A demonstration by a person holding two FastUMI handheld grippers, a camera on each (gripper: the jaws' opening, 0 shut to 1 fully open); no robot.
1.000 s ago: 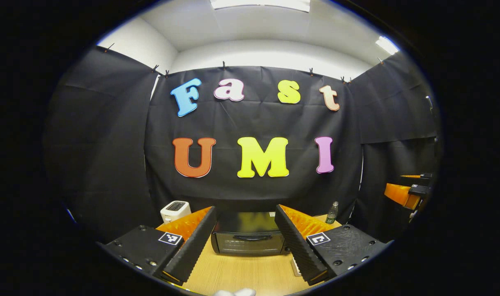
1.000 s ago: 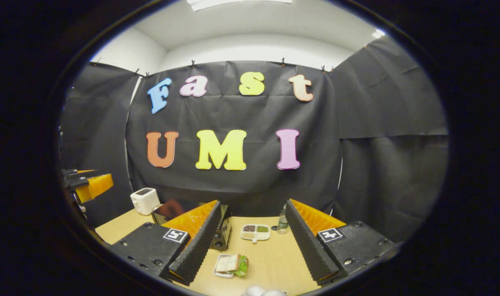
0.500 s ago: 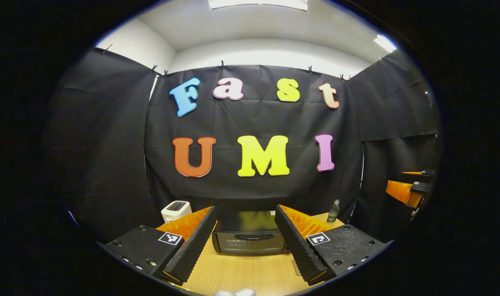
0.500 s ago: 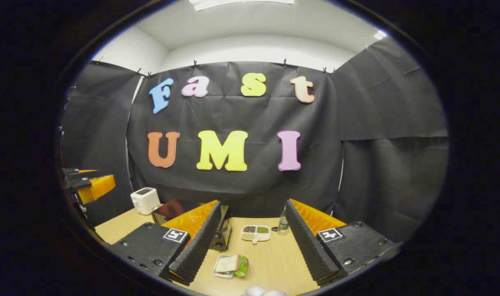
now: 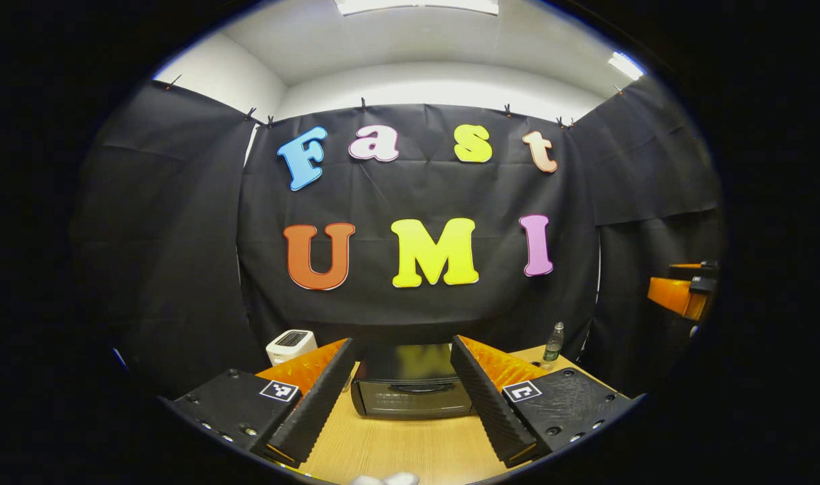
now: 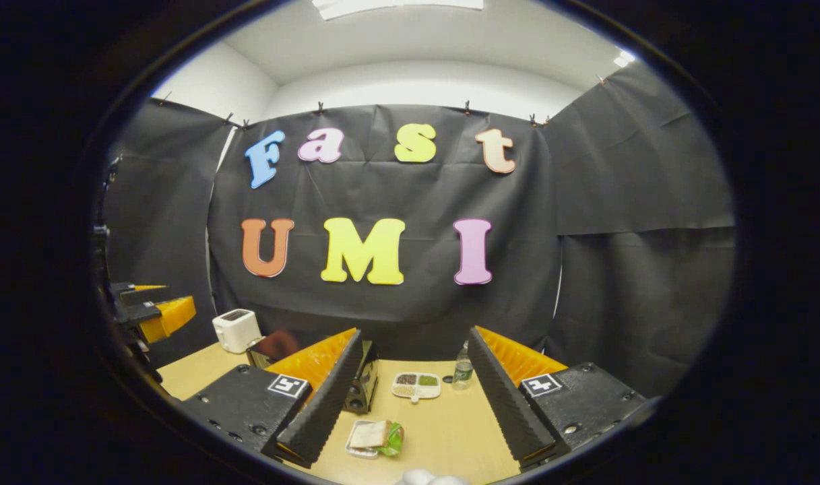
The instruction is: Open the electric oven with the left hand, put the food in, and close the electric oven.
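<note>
The black electric oven [image 5: 411, 386] stands shut on the wooden table, its door handle facing me in the left gripper view. My left gripper [image 5: 399, 397] is open, held short of the oven with nothing between its fingers. In the right gripper view the oven [image 6: 362, 384] is partly hidden behind a finger. A sandwich with green lettuce on a small clear tray [image 6: 372, 436] lies on the table in front of my right gripper [image 6: 410, 397], which is open and empty. The left gripper [image 6: 157, 313] appears at the far left there; the right gripper [image 5: 682, 293] appears at the far right of the left view.
A white toaster [image 5: 290, 345] [image 6: 236, 329] stands at the back left of the table [image 5: 410, 448]. A small bottle [image 5: 552, 342] [image 6: 461, 368] and a divided white dish of grains [image 6: 416, 384] sit behind the sandwich, right of the oven.
Both grippers have tilted and shifted slightly; the oven and sandwich sit a little differently in frame. Neither gripper has taken hold of anything, and the oven door stays shut.
</note>
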